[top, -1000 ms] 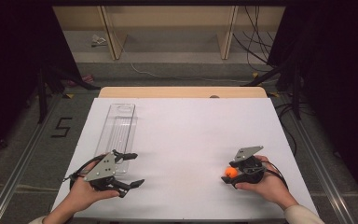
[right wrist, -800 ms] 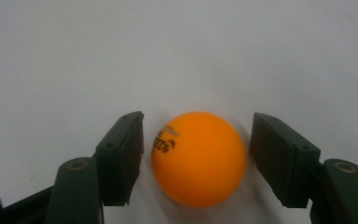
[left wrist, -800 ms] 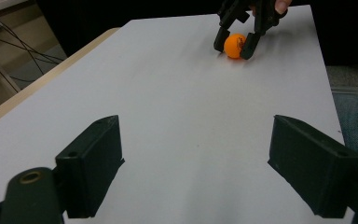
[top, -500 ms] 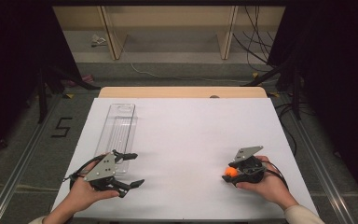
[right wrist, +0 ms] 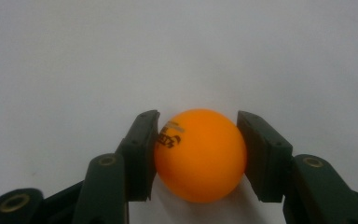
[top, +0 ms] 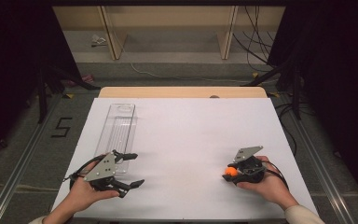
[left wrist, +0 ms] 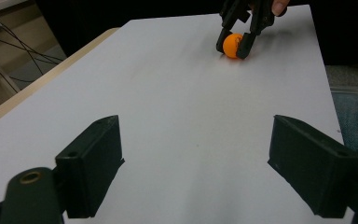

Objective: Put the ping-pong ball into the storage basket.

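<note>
An orange ball (right wrist: 199, 154) with dark print sits between the two black jaws of my right gripper (right wrist: 196, 156), which is shut on it just at the white table surface. From above, the ball (top: 231, 171) shows at the front right of the table, at the tip of the right gripper (top: 230, 171). My left gripper (top: 133, 169) is at the front left, open, jaws wide apart with nothing between them. In the left gripper view, its jaws frame bare table, and the ball (left wrist: 233, 45) in the right gripper (left wrist: 233, 45) lies far ahead.
A clear plastic tray (top: 117, 130) lies lengthwise along the left side of the white table (top: 186, 135), just beyond the left gripper. A wooden edge (top: 182, 92) runs along the table's far side. Cables and shelf legs lie on the floor beyond.
</note>
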`<state>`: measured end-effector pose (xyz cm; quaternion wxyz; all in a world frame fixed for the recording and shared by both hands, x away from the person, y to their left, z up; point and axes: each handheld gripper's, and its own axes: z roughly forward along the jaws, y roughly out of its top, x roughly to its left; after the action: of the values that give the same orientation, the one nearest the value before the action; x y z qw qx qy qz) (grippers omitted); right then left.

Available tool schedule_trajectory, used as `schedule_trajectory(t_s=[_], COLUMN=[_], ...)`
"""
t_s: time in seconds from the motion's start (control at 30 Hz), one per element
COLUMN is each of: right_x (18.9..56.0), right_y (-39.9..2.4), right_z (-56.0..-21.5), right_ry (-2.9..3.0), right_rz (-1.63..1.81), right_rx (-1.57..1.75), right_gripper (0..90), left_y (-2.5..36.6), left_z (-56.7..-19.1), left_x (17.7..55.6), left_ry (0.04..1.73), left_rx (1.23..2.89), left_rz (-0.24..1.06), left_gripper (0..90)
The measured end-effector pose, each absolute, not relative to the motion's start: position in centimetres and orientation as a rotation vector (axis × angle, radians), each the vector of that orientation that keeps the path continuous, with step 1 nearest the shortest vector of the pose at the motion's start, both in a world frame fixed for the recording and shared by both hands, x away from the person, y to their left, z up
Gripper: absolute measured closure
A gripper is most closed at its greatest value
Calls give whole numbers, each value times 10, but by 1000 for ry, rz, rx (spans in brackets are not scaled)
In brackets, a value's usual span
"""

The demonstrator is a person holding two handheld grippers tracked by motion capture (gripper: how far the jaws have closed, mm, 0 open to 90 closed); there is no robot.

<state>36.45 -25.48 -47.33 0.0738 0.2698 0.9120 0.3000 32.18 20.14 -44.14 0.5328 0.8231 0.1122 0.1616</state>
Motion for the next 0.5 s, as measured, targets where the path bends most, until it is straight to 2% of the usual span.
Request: schedule_trajectory(t_s=[0.5], right_x=[363], right_y=[-254], right_z=[-469], right_ry=[2722], right_rz=[922], right_rx=[800], right_gripper=[512], left_y=[201], left_z=[-441], left_x=[322], left_ry=[266], left_rx=[1962], left_rz=[386], left_gripper=[169])
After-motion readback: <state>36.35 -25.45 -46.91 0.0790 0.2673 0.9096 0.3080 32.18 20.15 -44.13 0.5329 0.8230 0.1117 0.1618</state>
